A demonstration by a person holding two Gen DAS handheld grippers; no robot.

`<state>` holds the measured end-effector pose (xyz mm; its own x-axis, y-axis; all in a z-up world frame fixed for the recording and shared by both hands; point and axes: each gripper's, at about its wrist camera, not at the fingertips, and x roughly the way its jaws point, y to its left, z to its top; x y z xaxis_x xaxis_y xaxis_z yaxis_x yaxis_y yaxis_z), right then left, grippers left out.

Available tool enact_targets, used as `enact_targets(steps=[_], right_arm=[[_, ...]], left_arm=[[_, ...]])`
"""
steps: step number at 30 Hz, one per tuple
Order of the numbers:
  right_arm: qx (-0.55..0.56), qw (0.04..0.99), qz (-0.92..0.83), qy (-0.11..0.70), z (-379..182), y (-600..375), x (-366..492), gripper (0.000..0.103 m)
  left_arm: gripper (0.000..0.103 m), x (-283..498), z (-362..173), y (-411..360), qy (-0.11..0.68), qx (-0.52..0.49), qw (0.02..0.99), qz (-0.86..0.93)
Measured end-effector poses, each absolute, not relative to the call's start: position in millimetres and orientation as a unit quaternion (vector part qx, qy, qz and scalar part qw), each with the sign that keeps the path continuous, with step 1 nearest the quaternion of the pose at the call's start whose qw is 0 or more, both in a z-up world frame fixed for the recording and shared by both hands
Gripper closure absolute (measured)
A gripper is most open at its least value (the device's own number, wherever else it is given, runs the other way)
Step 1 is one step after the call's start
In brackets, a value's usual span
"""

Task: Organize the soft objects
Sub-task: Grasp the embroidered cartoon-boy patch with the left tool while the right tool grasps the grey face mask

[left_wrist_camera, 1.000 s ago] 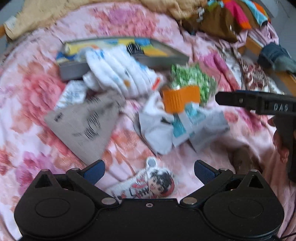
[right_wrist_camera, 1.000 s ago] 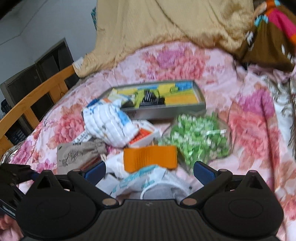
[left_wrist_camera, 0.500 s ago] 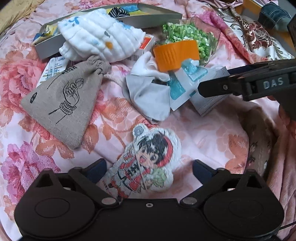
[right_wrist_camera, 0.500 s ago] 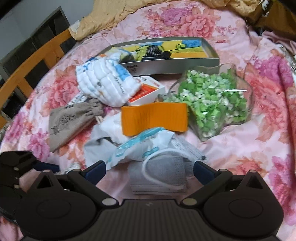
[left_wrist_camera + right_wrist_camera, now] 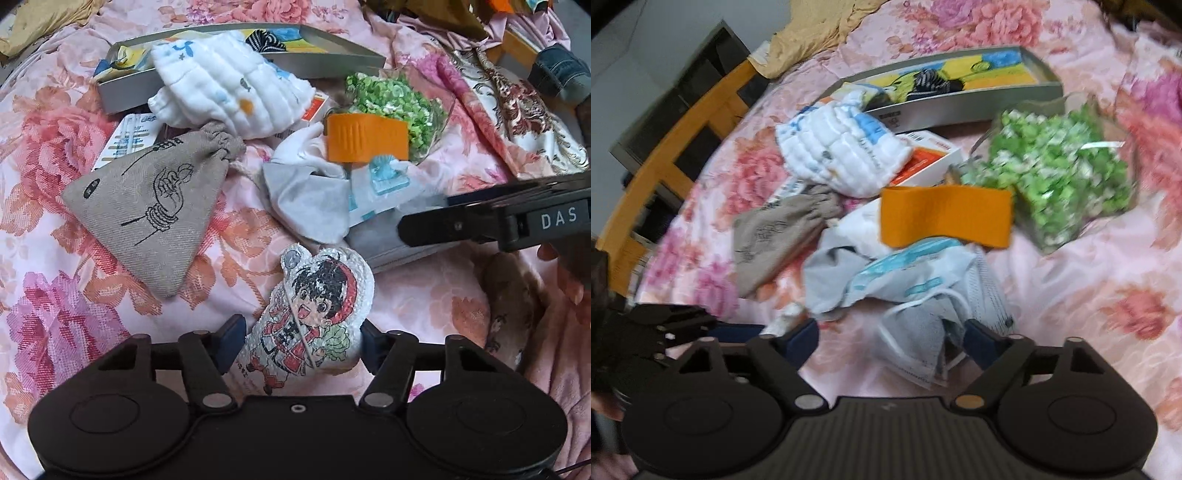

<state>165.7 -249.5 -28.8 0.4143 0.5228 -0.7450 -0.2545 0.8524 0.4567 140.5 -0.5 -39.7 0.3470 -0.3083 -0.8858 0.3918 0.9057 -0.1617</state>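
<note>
Pink floral bedspread (image 5: 66, 122) under everything – we see a loose pile of soft items on it. Our left gripper (image 5: 299, 343) has its jaws apart, one blue pad on each side of the cartoon-figure plush charm (image 5: 314, 317); whether the pads actually touch the charm we cannot tell. Grey drawstring pouch (image 5: 155, 218) with a hand print lies just left of the charm, flat on the bedspread. Above the pouch sits a white quilted cloth bundle (image 5: 229, 96), leaning on the edge of a shallow grey tray (image 5: 343, 55) with a yellow-and-blue lining.

Our right gripper (image 5: 890, 343) has its jaws apart too, straddling a grey face mask (image 5: 919, 332) with a white ear loop; contact unclear, the right wrist view is blurred. Beyond the mask: a blue-printed mask wrapper (image 5: 908, 273), a crumpled grey-white cloth (image 5: 831, 277), then an orange band (image 5: 945, 218) resting on top. A clear bag of green bits (image 5: 1060, 177) sits right of the band, touching it. An orange-and-white box (image 5: 923, 162) pokes out from under the quilted bundle – wooden bed rail (image 5: 665, 155) at far left.
</note>
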Motion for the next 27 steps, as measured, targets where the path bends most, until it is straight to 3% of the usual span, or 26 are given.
enact_targets(steps=[5,7,9,12,15,27], right_arm=[[0.139,0.826,0.230,0.495,-32.4,-247.9,167.5,0.026],[0.137,0.822,0.231,0.501,-36.3,-245.2,168.4,0.035],[0.127,0.824,0.229,0.502,-38.0,-241.0,168.5,0.055],[0.103,0.831,0.222,0.500,-38.5,-234.8,167.4,0.075],[0.094,0.838,0.226,0.487,-35.1,-234.1,164.3,0.084],[0.107,0.862,0.264,0.419,-15.5,-234.9,155.9,0.090]], left_arm=[[0.039,138.2,-38.2,-1.2,0.529,0.018,0.820,-0.218],[0.039,138.2,-38.5,0.3,0.530,0.010,0.821,-0.215],[0.039,138.2,-37.9,2.5,0.530,-0.003,0.821,-0.211],[0.039,138.6,-36.8,6.1,0.529,-0.020,0.822,-0.209],[0.039,137.6,-35.2,7.4,0.525,-0.027,0.825,-0.206],[0.039,132.0,-21.1,14.2,0.486,-0.055,0.850,-0.193]])
